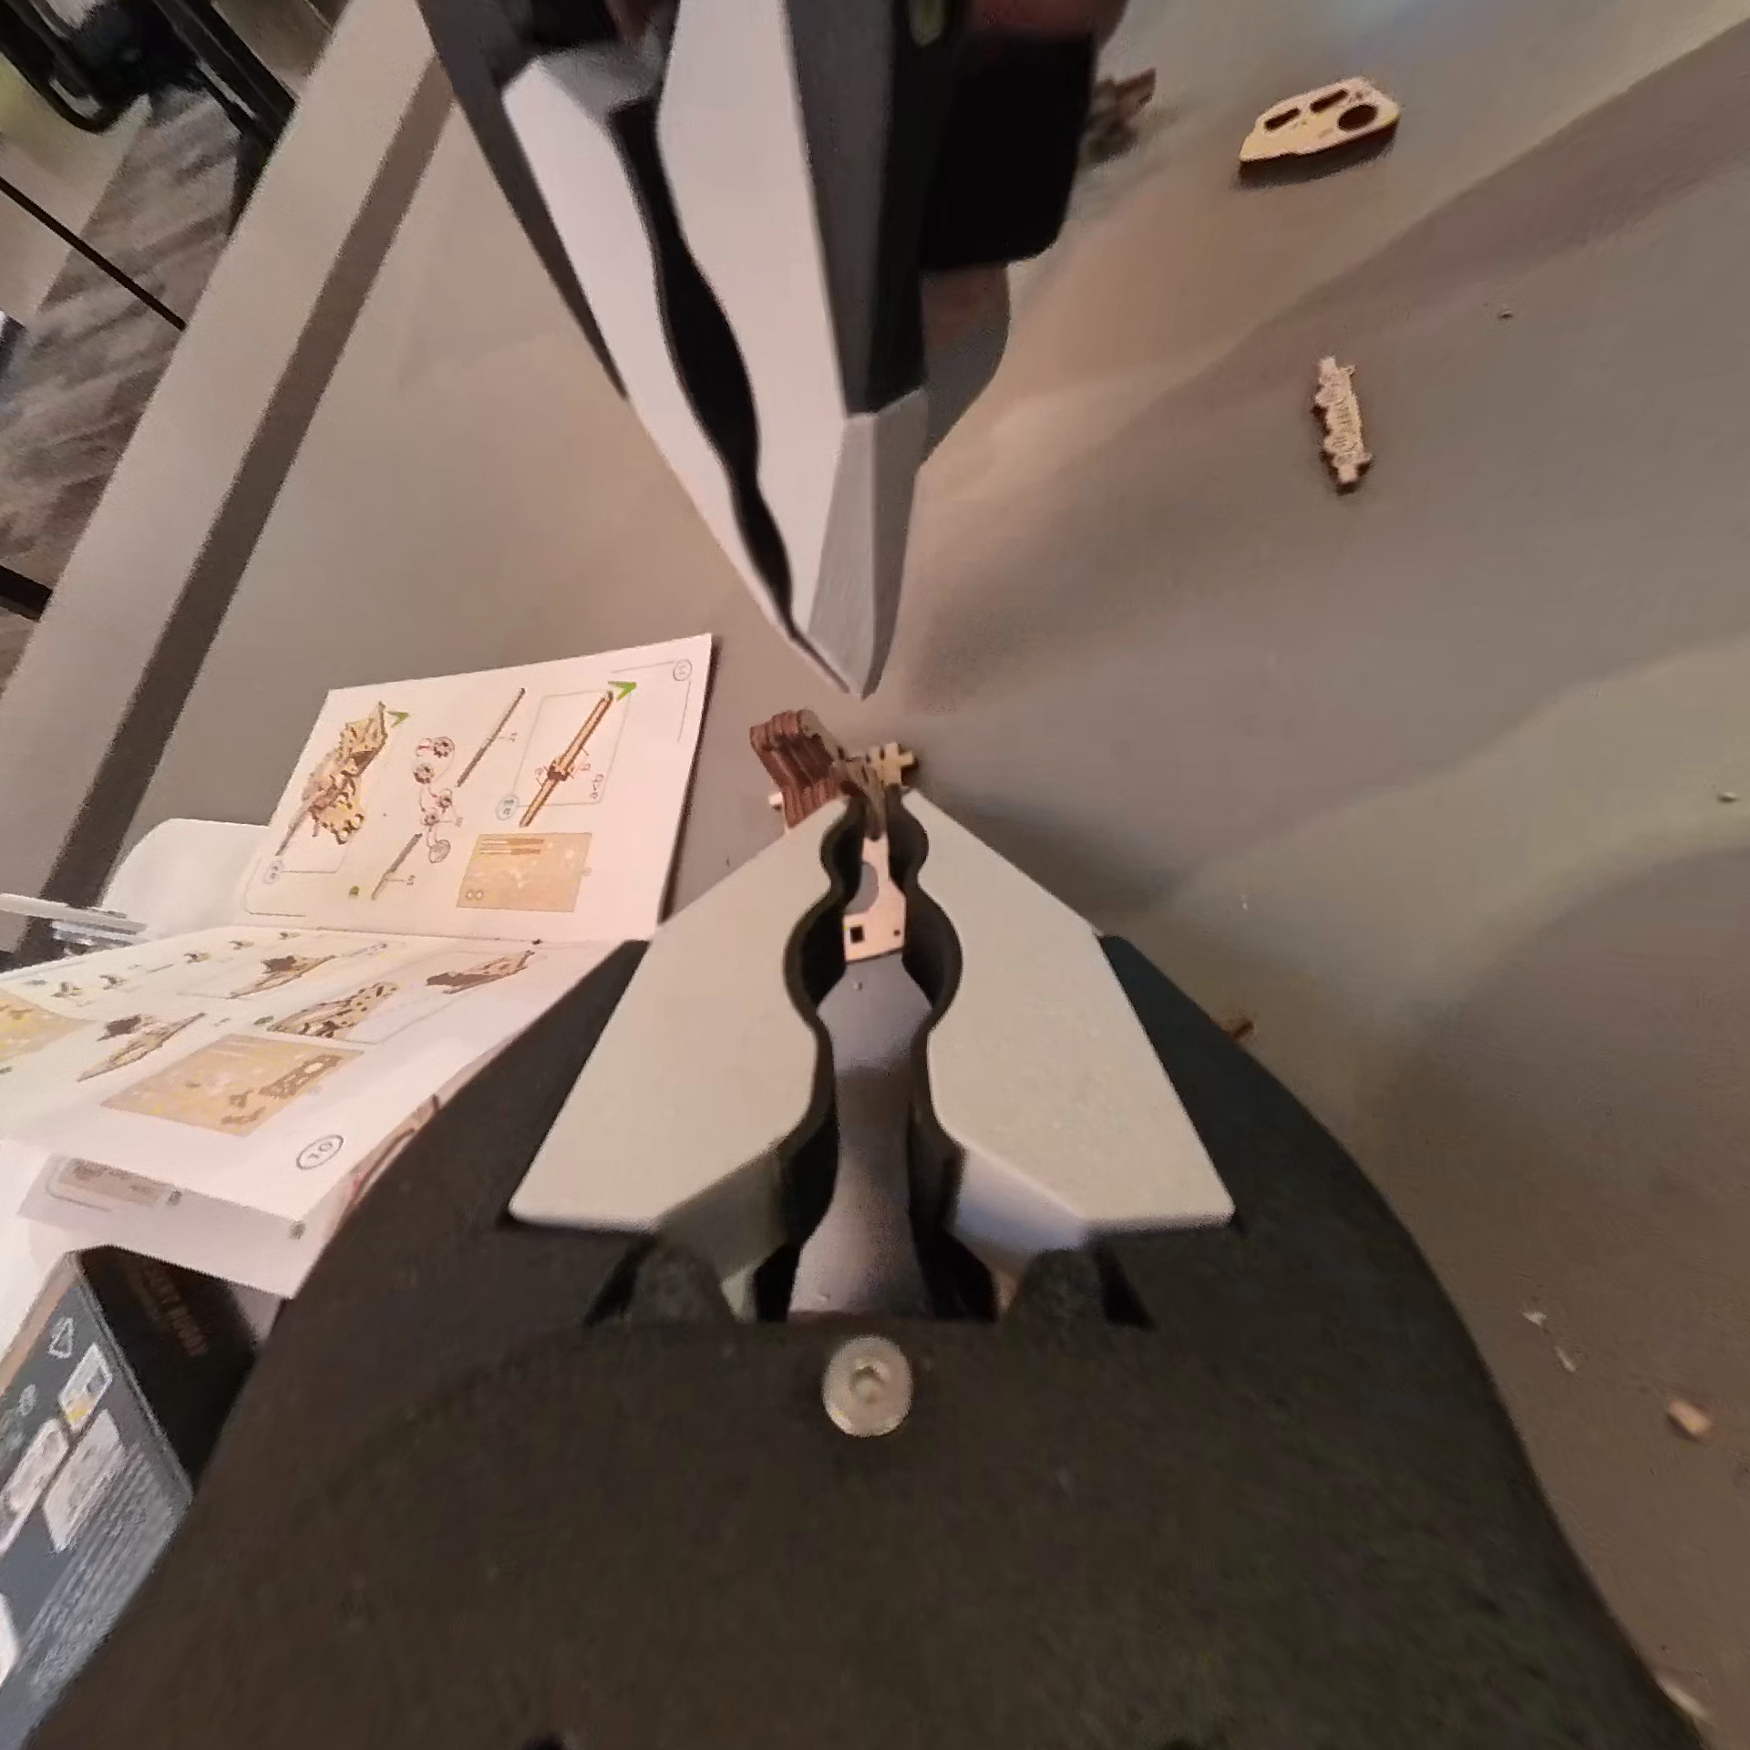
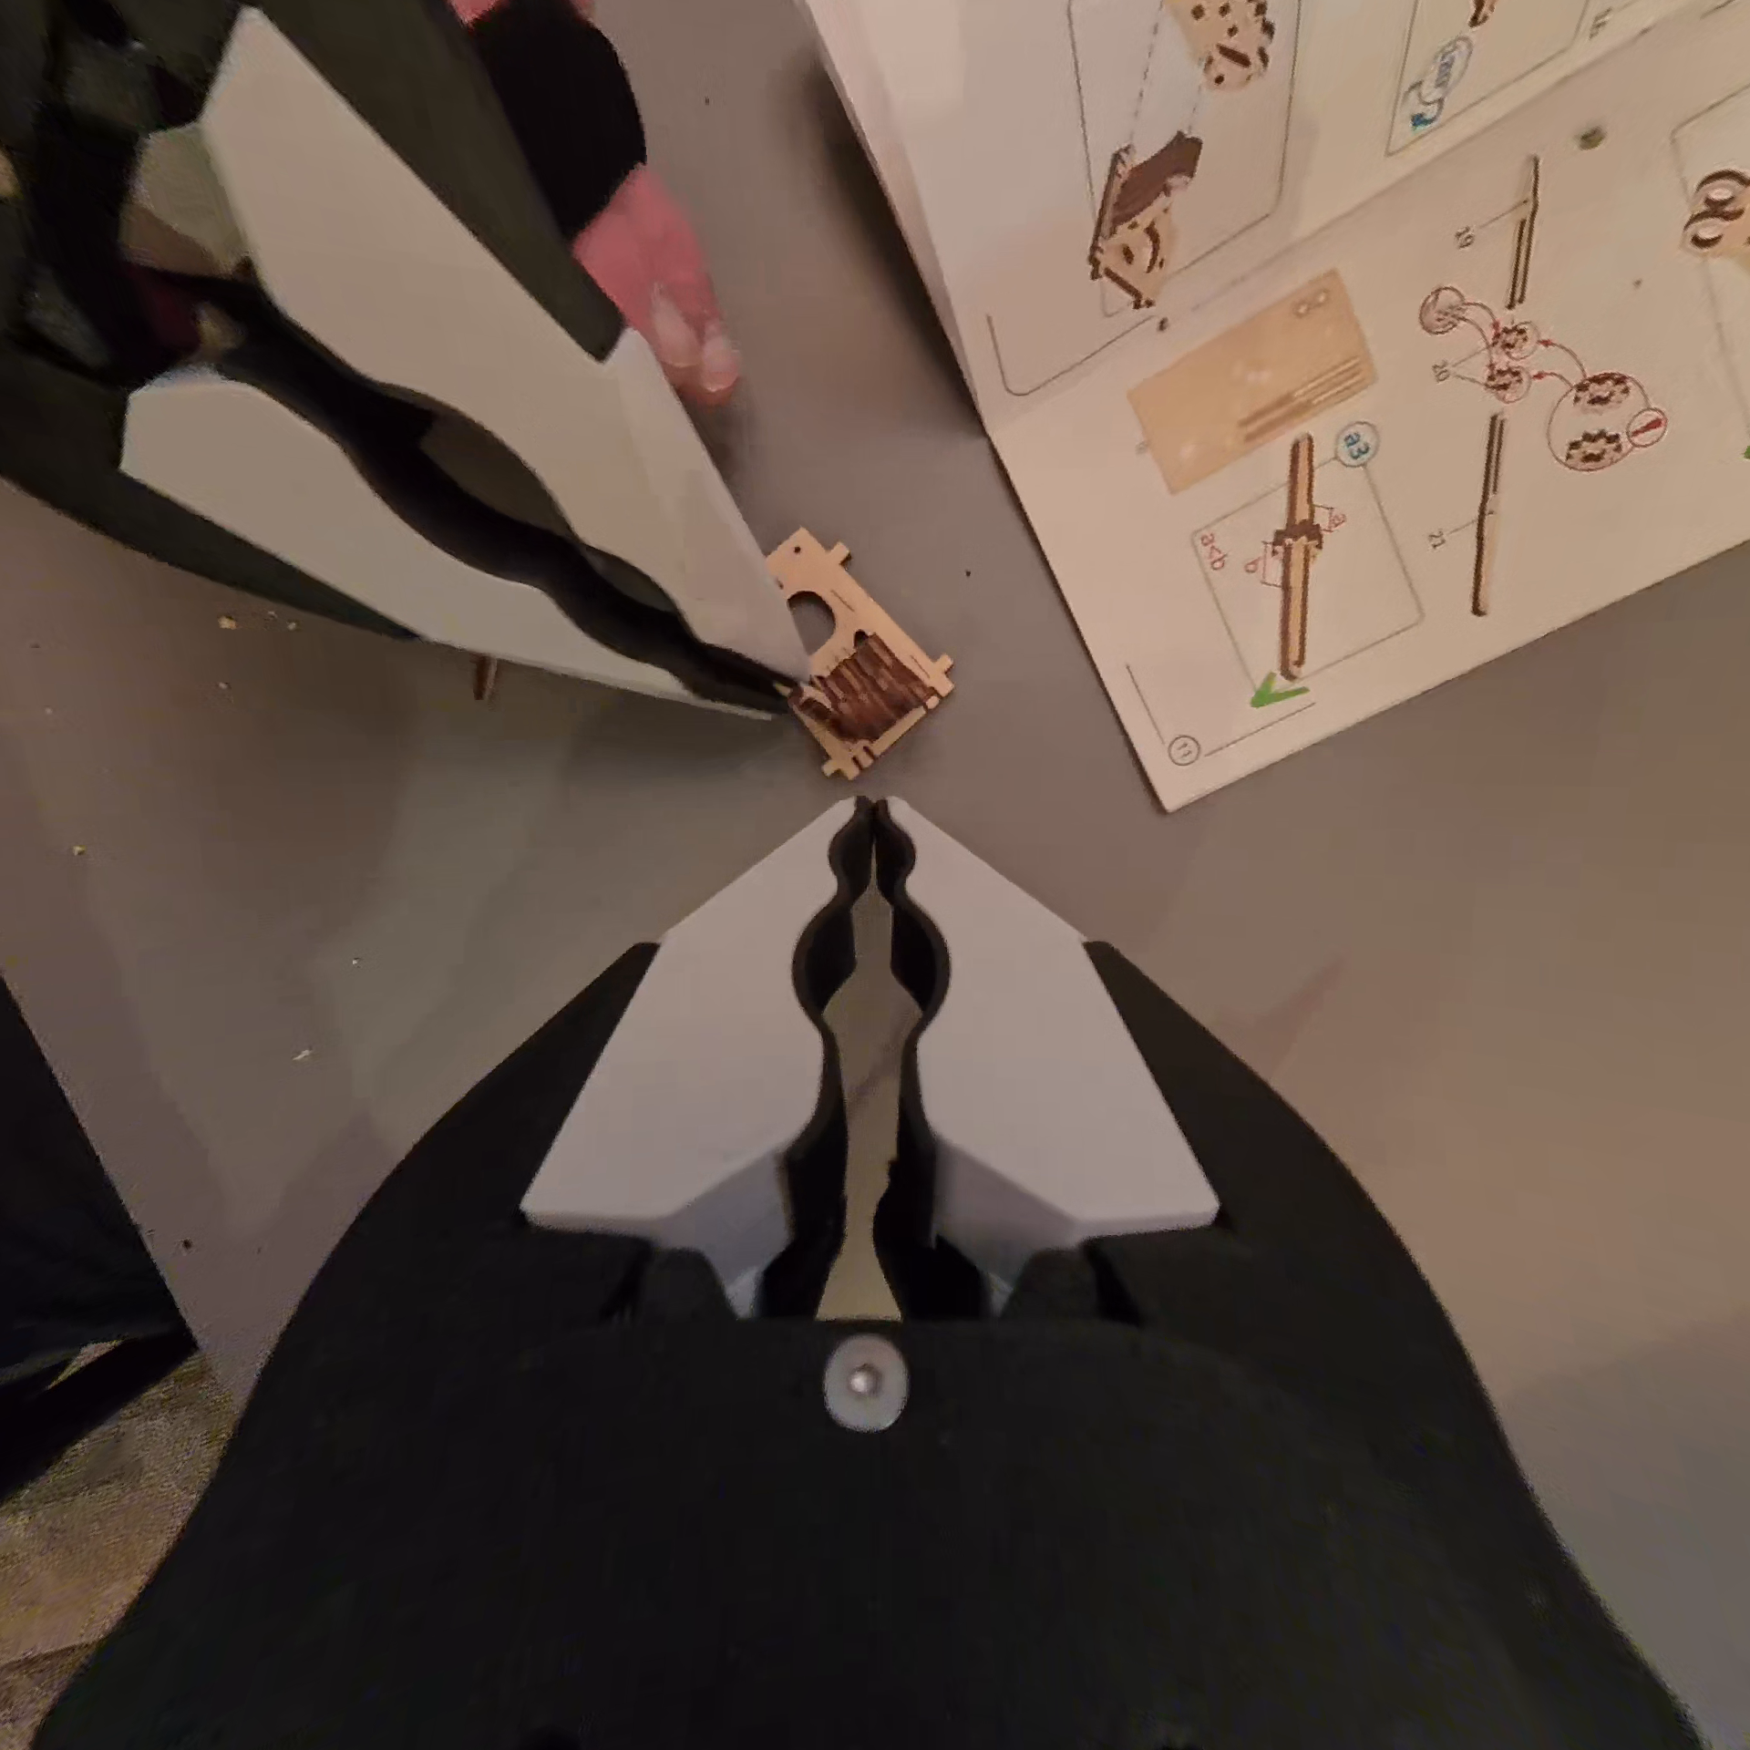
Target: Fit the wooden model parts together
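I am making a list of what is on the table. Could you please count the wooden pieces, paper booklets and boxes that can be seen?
Wooden pieces: 3 (held assembly, oval plate with holes, small toothed strip)
Instruction booklets: 1
Boxes: 1
Total: 5

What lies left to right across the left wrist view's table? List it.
Dark box → instruction booklet → wooden assembly held in the left tongs → notched strip. The right tongs hang above the assembly, so they are left out of the order.
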Motion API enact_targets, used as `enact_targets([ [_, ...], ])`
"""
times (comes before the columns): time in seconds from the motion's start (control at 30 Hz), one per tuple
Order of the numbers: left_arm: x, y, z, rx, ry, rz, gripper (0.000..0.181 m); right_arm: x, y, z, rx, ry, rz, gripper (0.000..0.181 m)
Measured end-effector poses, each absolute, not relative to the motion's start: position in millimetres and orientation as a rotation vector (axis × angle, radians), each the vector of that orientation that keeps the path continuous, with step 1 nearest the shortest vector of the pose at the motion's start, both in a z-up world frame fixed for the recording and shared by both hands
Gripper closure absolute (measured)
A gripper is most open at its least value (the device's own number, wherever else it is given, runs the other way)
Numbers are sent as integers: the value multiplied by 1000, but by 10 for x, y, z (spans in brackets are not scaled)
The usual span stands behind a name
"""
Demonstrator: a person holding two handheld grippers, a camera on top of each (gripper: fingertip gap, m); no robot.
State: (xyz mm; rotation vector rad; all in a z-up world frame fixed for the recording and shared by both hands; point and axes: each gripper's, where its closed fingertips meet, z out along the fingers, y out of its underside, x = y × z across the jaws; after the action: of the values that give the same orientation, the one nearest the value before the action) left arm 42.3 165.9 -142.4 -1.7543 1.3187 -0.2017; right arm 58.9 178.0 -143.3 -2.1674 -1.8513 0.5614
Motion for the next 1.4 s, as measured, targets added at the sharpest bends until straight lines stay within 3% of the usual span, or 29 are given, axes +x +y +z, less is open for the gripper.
enact_targets([
  [1.4, 428, 1923, -1445, -1572, 1465, 239, 180, 585, 1851, -1452, -2209, -1777, 821, 181],
])
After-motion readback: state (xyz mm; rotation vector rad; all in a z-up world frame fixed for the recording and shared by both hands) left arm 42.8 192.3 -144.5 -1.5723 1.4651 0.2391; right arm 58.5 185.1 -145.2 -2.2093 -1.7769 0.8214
